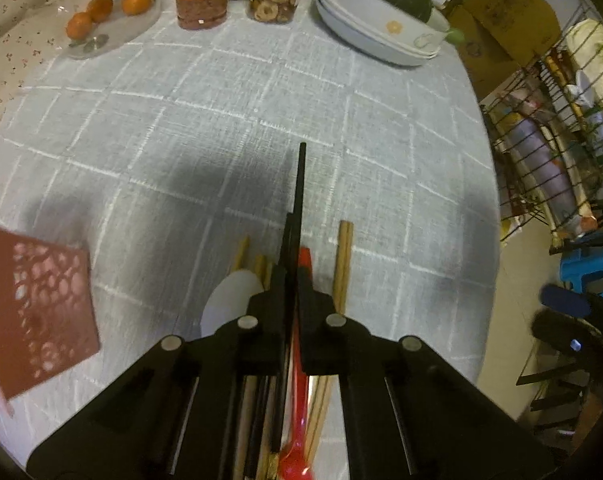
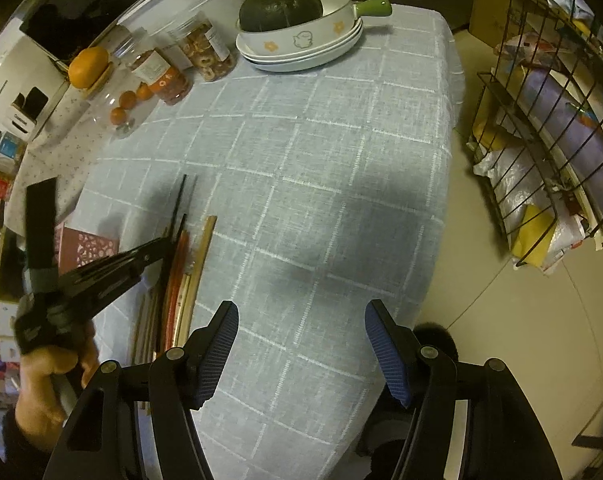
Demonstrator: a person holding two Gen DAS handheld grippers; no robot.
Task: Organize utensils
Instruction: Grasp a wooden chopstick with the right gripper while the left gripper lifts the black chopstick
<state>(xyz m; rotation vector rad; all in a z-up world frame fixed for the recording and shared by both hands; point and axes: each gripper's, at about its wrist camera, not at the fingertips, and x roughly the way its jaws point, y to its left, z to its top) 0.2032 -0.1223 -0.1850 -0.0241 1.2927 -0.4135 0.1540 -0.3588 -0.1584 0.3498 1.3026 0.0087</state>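
The left gripper [image 1: 292, 280] is squeezed tight on a black chopstick [image 1: 300, 184] — it pokes out over the pile of utensils [image 2: 177, 280] near the table's [image 2: 321, 160] left side. The right gripper [image 2: 301, 344] is wide open — holding nothing.

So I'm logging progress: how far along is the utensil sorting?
Early. Nothing looks sorted yet. In hand: the left gripper is shut on black chopsticks. Left: the red spoon, white spoon and wooden chopsticks lie loose beside the red holder. The right gripper hangs open.

Woven cloth tablecloth [image 2: 321, 160], glossy red plastic spoon [image 1: 297, 432], wooden chopsticks [image 1: 343, 264].
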